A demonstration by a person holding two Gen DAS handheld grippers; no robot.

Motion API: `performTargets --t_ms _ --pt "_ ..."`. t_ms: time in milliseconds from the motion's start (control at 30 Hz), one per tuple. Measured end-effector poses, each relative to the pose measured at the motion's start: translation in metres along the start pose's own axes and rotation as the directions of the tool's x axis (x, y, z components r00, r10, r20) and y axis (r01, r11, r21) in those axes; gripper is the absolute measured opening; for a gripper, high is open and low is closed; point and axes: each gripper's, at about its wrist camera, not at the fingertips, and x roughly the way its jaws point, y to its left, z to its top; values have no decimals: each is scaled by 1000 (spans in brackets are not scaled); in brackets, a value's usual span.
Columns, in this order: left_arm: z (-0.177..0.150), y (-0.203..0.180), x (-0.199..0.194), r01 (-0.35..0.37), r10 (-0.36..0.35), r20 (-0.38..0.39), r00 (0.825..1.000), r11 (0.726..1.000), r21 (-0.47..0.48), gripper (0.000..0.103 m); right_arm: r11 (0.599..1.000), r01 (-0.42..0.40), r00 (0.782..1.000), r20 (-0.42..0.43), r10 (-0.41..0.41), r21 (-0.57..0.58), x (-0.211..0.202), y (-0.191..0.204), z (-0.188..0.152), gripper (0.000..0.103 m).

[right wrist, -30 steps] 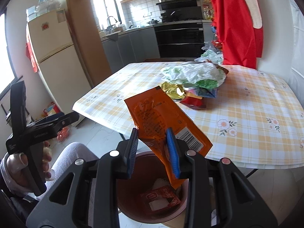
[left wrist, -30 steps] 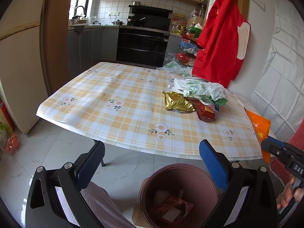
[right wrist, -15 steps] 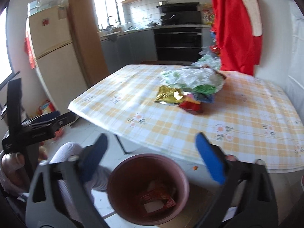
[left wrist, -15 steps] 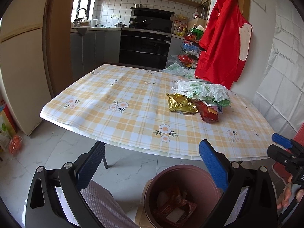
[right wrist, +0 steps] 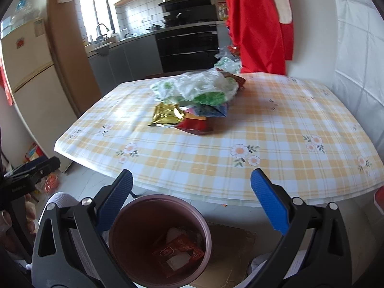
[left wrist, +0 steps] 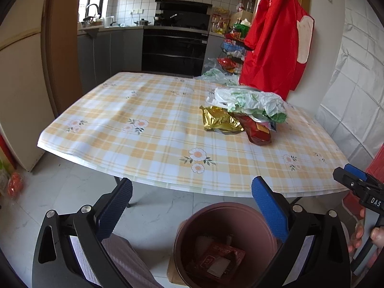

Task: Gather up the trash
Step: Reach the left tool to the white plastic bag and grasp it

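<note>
Bin [right wrist: 124,244] is seen holding an orange wrapper [right wrist: 178,252]; right tool [right wrist: 192,187], jaws just opened wide, is empty; left tool [left wrist: 192,196] is likewise spread, empty.

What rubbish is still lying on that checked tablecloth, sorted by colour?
White-and-green plastic bag: 1
Gold foil packet: 1
Dark red packet: 1
Blue wrapper, half hidden under the bag: 1
Total visible: 4; more may lie hidden beneath the bag.
</note>
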Motion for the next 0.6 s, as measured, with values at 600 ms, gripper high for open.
performTargets --t_ms 600 --pt "67 -62 61 145 -144 -34 989 989 28 97 986 1 999 -48 7 164 46 -64 -13 97"
